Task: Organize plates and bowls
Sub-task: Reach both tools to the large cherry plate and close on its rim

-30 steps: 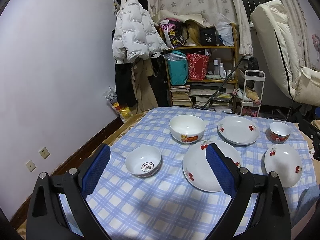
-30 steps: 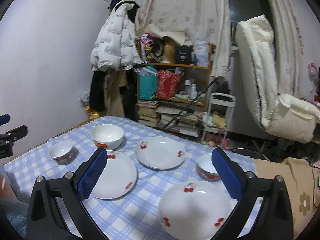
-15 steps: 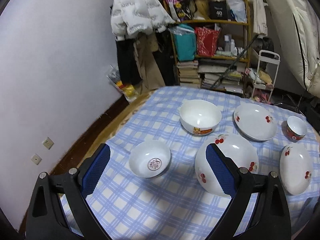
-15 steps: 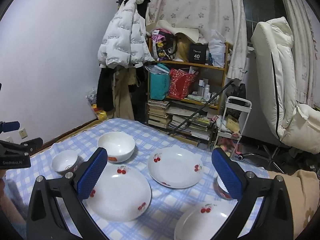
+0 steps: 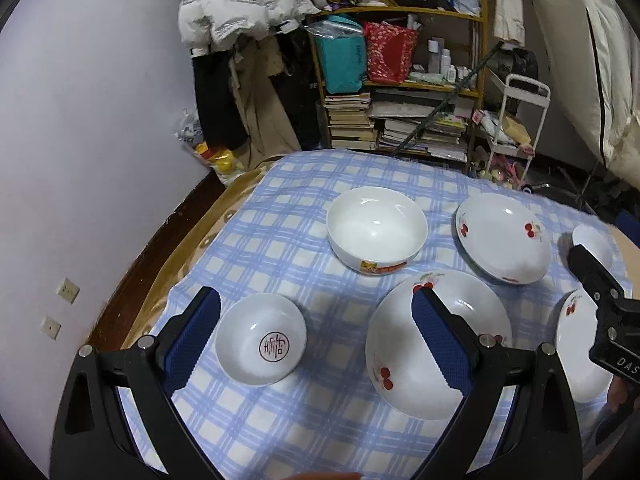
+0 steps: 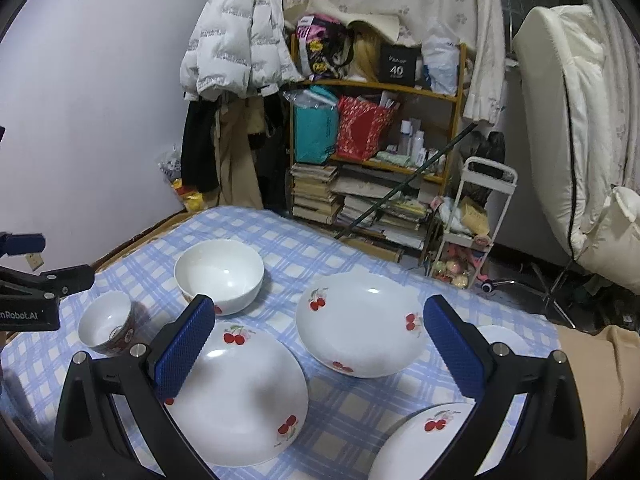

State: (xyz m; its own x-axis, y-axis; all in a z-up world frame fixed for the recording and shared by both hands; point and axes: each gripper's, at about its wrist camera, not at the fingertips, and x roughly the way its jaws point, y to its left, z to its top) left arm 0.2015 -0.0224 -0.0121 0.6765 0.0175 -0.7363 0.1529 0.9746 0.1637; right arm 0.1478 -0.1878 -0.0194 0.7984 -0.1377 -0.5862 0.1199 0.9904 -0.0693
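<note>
Both hand-held grippers hang with jaws spread wide and empty above a counter (image 5: 280,240) in blue-checked cloth. Nearest the left hand-held gripper (image 5: 316,336), a small bowl (image 5: 261,338) with a red seal sits at 7 o'clock; a cherry plate (image 5: 400,344) lies at 5 o'clock. Before the right hand-held gripper (image 6: 318,342) lie that plate (image 6: 240,392) and, beyond, a second cherry plate (image 6: 360,324). Farther back, at 11 o'clock, stands a big white bowl (image 6: 219,274).
</note>
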